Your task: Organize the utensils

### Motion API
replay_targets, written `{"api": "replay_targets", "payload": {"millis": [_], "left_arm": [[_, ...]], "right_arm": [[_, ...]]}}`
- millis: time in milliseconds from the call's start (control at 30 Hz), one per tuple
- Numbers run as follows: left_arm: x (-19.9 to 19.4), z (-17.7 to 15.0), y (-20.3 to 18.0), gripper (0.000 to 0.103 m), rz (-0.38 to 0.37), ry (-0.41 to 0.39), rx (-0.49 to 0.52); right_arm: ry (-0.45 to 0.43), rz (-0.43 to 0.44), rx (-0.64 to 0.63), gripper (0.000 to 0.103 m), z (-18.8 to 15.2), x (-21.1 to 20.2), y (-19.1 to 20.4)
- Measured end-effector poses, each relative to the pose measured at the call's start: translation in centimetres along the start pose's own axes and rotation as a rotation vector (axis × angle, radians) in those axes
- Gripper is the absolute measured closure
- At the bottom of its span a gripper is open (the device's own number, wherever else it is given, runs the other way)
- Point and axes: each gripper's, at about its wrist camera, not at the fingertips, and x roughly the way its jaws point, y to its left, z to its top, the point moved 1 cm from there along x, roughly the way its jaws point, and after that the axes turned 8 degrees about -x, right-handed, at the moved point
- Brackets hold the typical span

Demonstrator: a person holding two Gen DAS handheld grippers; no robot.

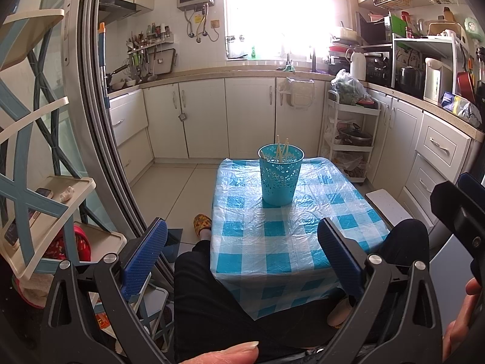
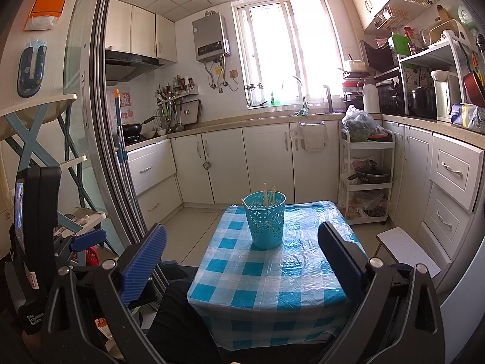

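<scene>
A turquoise perforated holder (image 1: 280,176) (image 2: 265,219) stands upright near the far end of a small table with a blue-and-white checked cloth (image 1: 288,242) (image 2: 266,285). Pale chopsticks (image 1: 282,150) (image 2: 268,194) stick up out of it. My left gripper (image 1: 242,251) is open, held back over the table's near edge, nothing between its blue pads (image 1: 145,257). My right gripper (image 2: 242,257) is open too, well short of the holder and holding nothing. The other gripper shows at the right edge (image 1: 454,206) of the left wrist view.
A person's dark-clothed legs (image 1: 212,297) sit at the table's near side, a slippered foot (image 1: 201,223) on the floor left. A shelf rack (image 1: 45,200) and door frame stand left. A white trolley (image 2: 365,182), a small stool (image 2: 407,250) and cabinets stand right.
</scene>
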Motion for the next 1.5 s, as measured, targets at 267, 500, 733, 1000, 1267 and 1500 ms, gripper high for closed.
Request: {"api": "replay_targets", "payload": {"millis": [267, 500, 733, 1000, 1267, 1500], "left_arm": [[0.0, -0.1, -0.1, 0.008, 0.0, -0.001, 0.0], [-0.1, 0.0, -0.1, 0.008, 0.0, -0.002, 0.001], [-0.2, 0.3, 0.0, 0.008, 0.0, -0.006, 0.001], [-0.2, 0.4, 0.0, 0.008, 0.0, -0.006, 0.001], [-0.5, 0.6, 0.1, 0.008, 0.001, -0.011, 0.0], [-0.7, 0.8, 0.1, 0.008, 0.0, -0.015, 0.0]], "right_arm": [[0.0, 0.0, 0.001, 0.007, 0.0, 0.0, 0.0], [-0.002, 0.0, 0.001, 0.007, 0.0, 0.0, 0.1], [-0.002, -0.001, 0.001, 0.007, 0.0, -0.1, 0.1], [-0.002, -0.001, 0.002, 0.007, -0.1, 0.0, 0.0], [-0.005, -0.005, 0.002, 0.007, 0.3, -0.1, 0.5], [-0.01, -0.009, 0.002, 0.007, 0.5, -0.3, 0.9]]}}
